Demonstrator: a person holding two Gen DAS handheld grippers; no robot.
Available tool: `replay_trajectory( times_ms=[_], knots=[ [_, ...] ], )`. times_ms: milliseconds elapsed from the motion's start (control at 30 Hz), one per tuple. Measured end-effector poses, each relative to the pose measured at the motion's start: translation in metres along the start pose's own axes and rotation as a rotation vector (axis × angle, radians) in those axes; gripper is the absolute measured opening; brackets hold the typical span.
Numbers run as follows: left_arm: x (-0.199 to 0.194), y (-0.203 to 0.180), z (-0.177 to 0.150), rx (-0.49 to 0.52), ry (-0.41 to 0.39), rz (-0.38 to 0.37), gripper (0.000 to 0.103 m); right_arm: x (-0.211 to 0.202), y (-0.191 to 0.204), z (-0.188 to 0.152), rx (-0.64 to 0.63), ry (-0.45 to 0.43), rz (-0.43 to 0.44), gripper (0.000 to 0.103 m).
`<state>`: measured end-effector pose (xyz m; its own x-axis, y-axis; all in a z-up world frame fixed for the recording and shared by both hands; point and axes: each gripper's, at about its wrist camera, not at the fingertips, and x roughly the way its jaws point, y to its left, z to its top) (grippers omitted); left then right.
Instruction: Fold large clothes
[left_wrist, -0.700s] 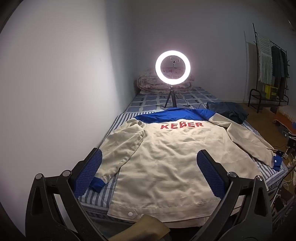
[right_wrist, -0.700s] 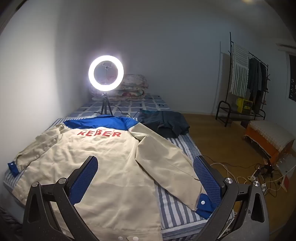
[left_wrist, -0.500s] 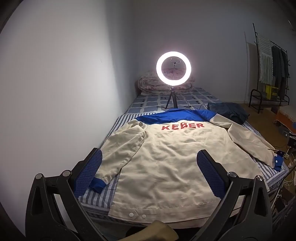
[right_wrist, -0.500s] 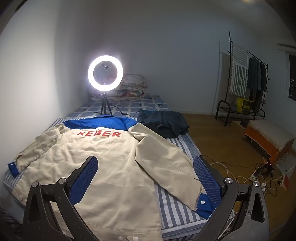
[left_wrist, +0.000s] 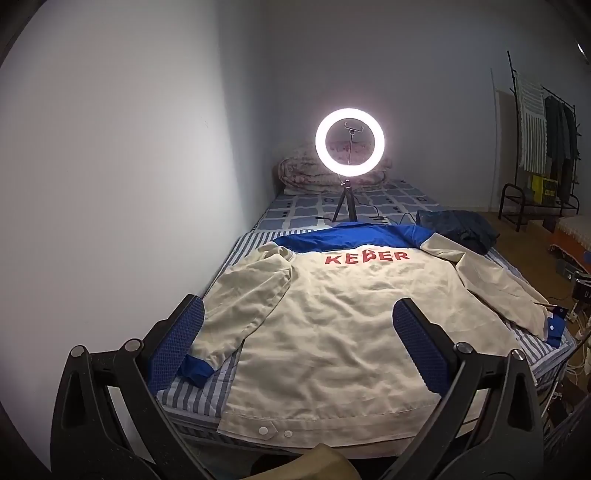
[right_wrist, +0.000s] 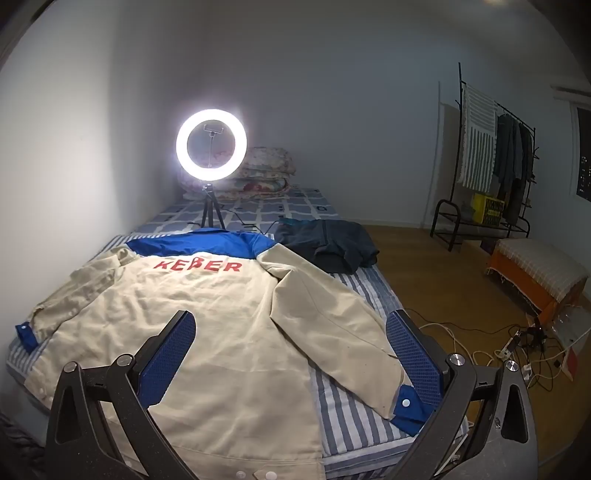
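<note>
A cream jacket (left_wrist: 332, 317) with a blue yoke and red lettering lies back up, spread flat on the striped bed (left_wrist: 207, 391); it also shows in the right wrist view (right_wrist: 207, 332). Its sleeves lie out to both sides, each ending in a blue cuff (left_wrist: 195, 371) (right_wrist: 408, 410). My left gripper (left_wrist: 295, 343) is open and empty, above the jacket's hem at the left sleeve side. My right gripper (right_wrist: 291, 350) is open and empty, above the hem toward the right sleeve.
A lit ring light on a tripod (left_wrist: 349, 147) stands on the bed behind the collar. A dark garment (right_wrist: 328, 247) lies by the right shoulder. Folded quilts (right_wrist: 266, 173) sit at the bed's far end. A clothes rack (right_wrist: 491, 155), an orange stool (right_wrist: 535, 273) and floor cables (right_wrist: 517, 343) are right.
Both views have shifted only slightly; the jacket lies as before and both grippers stay open.
</note>
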<state>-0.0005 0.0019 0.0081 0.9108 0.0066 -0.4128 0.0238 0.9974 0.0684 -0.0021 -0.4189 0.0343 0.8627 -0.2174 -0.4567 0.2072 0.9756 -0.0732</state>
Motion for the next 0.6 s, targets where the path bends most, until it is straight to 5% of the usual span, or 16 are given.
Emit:
replay_trajectory(
  times_ms=[600],
  knots=[
    [-0.0068, -0.0013, 0.0102, 0.0, -0.017, 0.005, 0.103, 0.0001, -0.0014, -0.0006, 0.003, 0.002, 0.001, 0.102]
  ],
)
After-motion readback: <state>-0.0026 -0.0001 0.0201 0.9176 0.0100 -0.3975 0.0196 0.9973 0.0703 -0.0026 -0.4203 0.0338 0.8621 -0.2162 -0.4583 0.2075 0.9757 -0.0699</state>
